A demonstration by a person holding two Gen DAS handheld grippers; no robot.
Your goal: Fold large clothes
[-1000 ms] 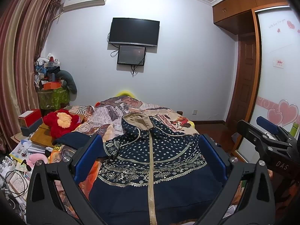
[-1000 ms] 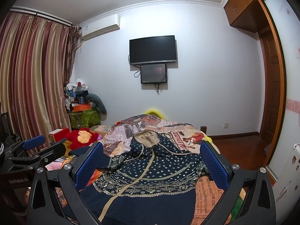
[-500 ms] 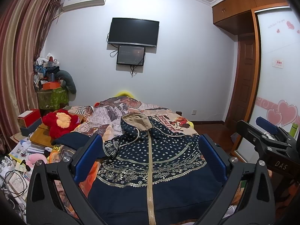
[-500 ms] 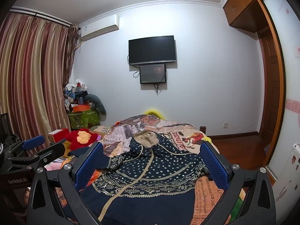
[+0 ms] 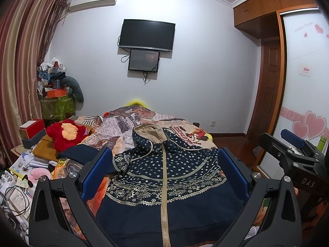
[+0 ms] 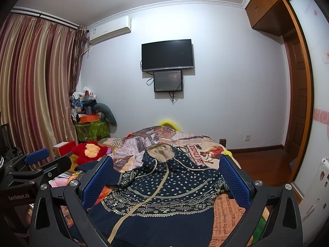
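A navy hooded jacket (image 5: 164,177) with white dots, a patterned band and a beige zip lies spread face up on the bed (image 5: 127,121), hood with beige lining toward the far wall. It also fills the lower middle of the right wrist view as the jacket (image 6: 164,191). My left gripper (image 5: 164,170) hovers open above its chest, holding nothing. My right gripper (image 6: 166,177) is open too, above the jacket's right side, and shows at the right edge of the left wrist view as the right gripper (image 5: 292,144). The jacket's left sleeve (image 5: 80,154) stretches out to the left.
A red plush toy (image 5: 65,133) and boxes (image 5: 30,129) sit left of the bed, with cluttered papers and cables (image 5: 14,187) below. A green bin (image 5: 57,105) piled with things stands by the curtain. A sliding wardrobe door (image 5: 304,82) and wooden floor (image 6: 263,164) are on the right.
Both views have shifted only slightly; the jacket has not moved and both grippers stay open.
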